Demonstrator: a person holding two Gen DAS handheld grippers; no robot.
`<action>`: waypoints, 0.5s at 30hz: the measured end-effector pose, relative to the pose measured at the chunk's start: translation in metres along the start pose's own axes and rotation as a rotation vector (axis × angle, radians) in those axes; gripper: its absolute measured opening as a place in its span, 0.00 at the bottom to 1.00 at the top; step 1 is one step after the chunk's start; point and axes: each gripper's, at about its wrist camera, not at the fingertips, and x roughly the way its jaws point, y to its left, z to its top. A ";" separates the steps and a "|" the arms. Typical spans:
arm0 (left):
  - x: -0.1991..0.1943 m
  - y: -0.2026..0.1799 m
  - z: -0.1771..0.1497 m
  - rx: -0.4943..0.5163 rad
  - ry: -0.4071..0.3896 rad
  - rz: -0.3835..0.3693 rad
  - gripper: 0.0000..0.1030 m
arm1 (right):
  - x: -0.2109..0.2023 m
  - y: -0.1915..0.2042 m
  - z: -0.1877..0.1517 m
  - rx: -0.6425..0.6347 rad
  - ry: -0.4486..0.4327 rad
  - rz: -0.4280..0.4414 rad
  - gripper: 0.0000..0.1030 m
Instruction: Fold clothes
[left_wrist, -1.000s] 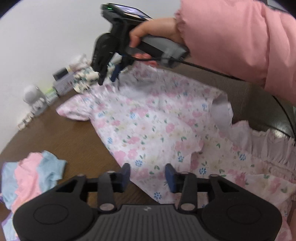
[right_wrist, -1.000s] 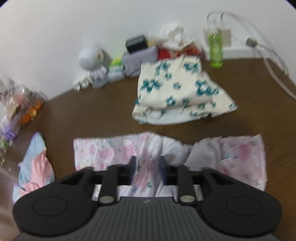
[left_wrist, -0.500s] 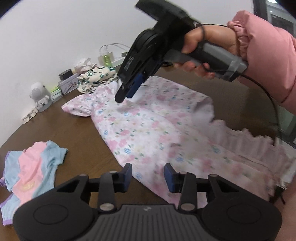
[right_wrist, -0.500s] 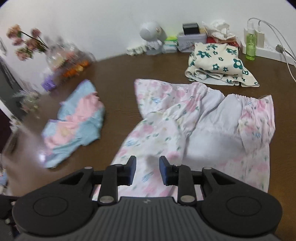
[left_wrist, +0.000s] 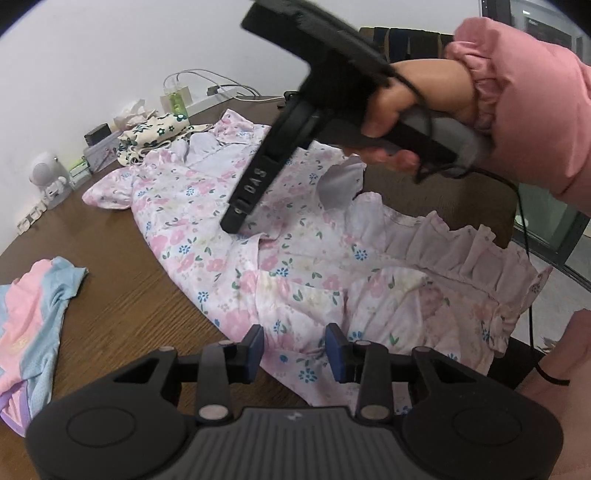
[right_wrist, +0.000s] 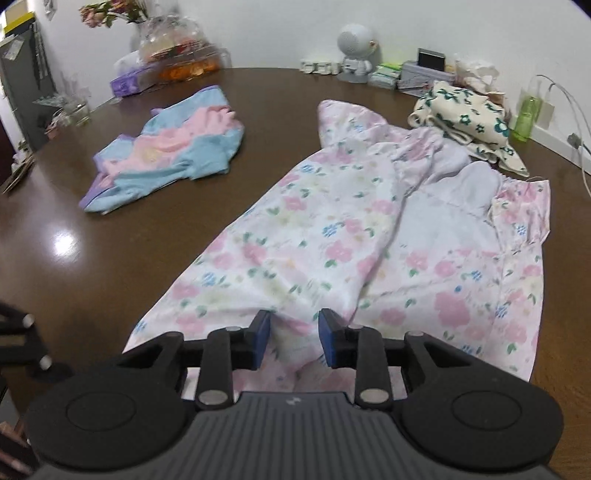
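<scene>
A pink floral dress (left_wrist: 295, 258) (right_wrist: 369, 240) lies spread lengthwise on the brown table (left_wrist: 129, 295) (right_wrist: 74, 240), with its pale lining turned out near the collar. My left gripper (left_wrist: 294, 350) is open just above the ruffled hem end, with nothing between its pads. A hand in a pink sleeve (left_wrist: 517, 110) holds my right gripper (right_wrist: 295, 339). It hovers open over the middle of the dress. In the left wrist view it is seen from the side, tip pointing down at the cloth.
A blue and pink shirt (left_wrist: 33, 314) (right_wrist: 166, 147) lies left of the dress. A folded cream garment with teal flowers (right_wrist: 469, 114), a white robot figure (right_wrist: 354, 48), small boxes and a green bottle (right_wrist: 526, 118) line the far wall. A dark chair (left_wrist: 443, 192) stands behind the table.
My right gripper has left the collar end, risen and pulled back along the dress toward its middle. The collar now lies loose on the table. My left gripper has stayed open by the hem.
</scene>
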 end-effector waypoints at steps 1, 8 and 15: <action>-0.001 -0.002 0.000 0.011 0.004 0.002 0.33 | 0.001 -0.001 0.001 0.003 0.002 -0.004 0.28; -0.011 -0.012 -0.002 0.057 0.005 0.001 0.35 | -0.013 -0.004 -0.009 0.067 -0.020 0.033 0.38; -0.023 -0.022 -0.002 0.092 -0.013 -0.034 0.34 | -0.045 0.010 -0.028 0.074 -0.030 0.068 0.45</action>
